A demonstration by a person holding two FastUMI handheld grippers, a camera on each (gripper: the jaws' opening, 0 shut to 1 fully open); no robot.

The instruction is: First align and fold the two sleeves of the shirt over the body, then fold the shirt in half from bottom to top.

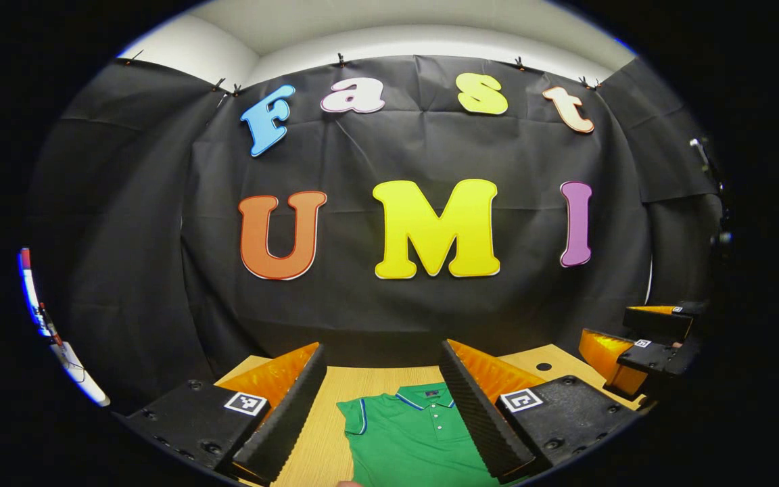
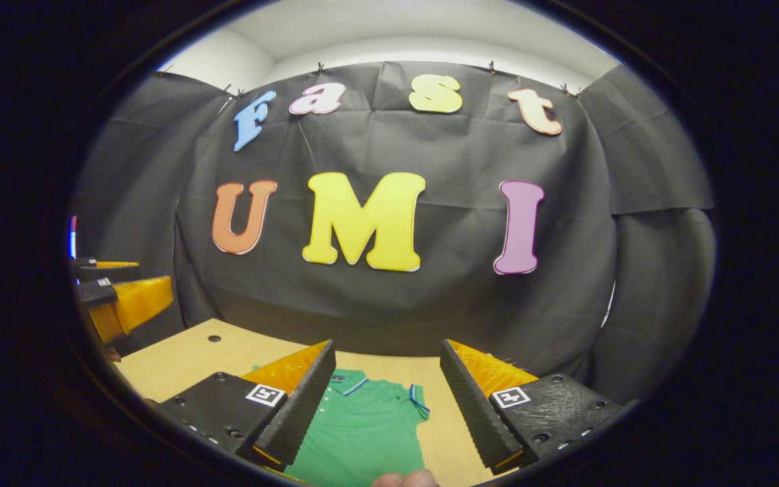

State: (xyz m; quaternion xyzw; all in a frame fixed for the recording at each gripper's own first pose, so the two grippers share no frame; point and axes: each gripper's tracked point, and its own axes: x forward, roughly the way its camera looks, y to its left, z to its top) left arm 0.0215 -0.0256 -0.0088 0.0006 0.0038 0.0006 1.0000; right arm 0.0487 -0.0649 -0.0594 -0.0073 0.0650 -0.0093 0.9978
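Showing either shirt (image 1: pixel 410 433) sleeve: left hand-held gripper (image 1: pixel 383 406), right hand-held gripper (image 2: pixel 386 406).

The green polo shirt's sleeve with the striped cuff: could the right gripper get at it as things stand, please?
Probably yes. The right gripper is open above the green polo shirt, and the sleeve lies flat on the wooden table between its fingers, uncovered.

No legible text or labels
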